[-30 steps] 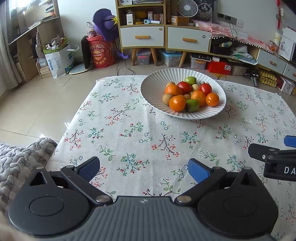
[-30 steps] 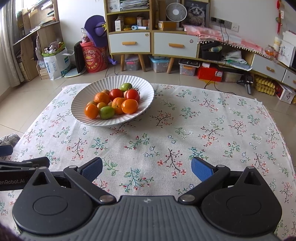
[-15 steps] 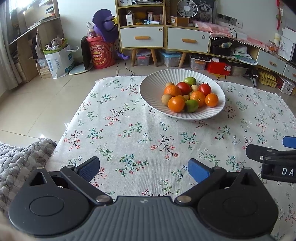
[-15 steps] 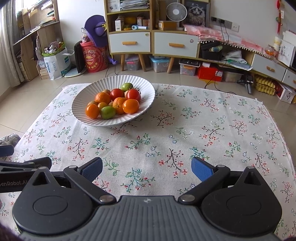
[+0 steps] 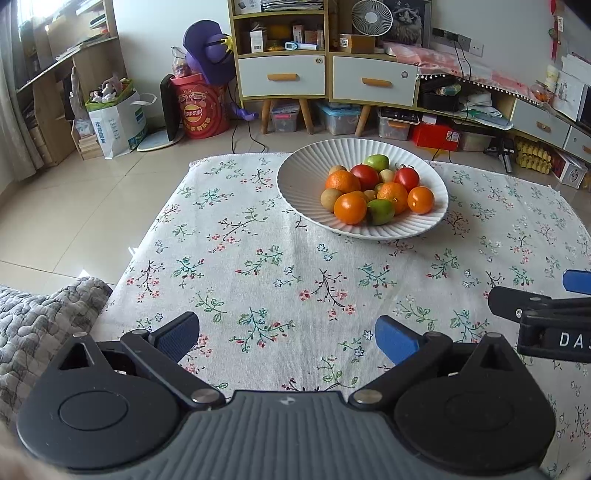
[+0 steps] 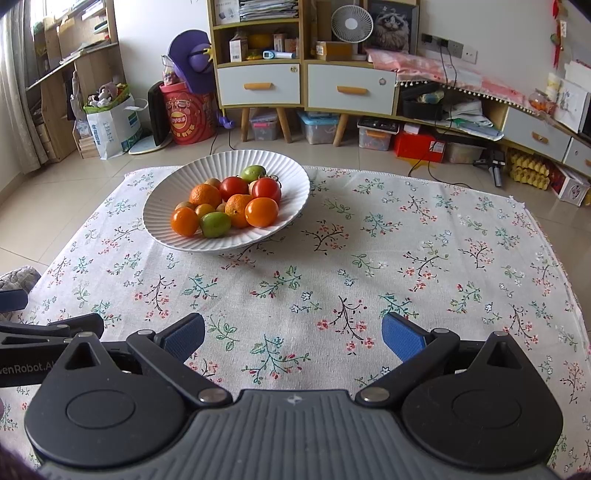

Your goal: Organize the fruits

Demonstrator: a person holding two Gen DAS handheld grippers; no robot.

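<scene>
Brightness: even, soft daylight in both views; colours read clearly.
Source: window point(image 5: 22, 14) at the upper left, blown out to white.
Glare: a pale sheen on the floor tiles point(image 5: 85, 273) at left; small highlights on the fruit point(image 5: 421, 199).
Shadows: faint and soft under the bowl point(image 6: 295, 177) and on the desk point(image 5: 295, 280).
Distortion: strong fisheye; shelves and cabinets bow toward the edges, corners darken.
Focus: centre sharp; lower corners smeared, left claw point(image 5: 288, 334) slightly soft.

A white ribbed bowl point(image 6: 295, 177) holds orange, red and green fruit point(image 6: 229, 206) on a floral-print tablecloth point(image 6: 406, 266).
</scene>
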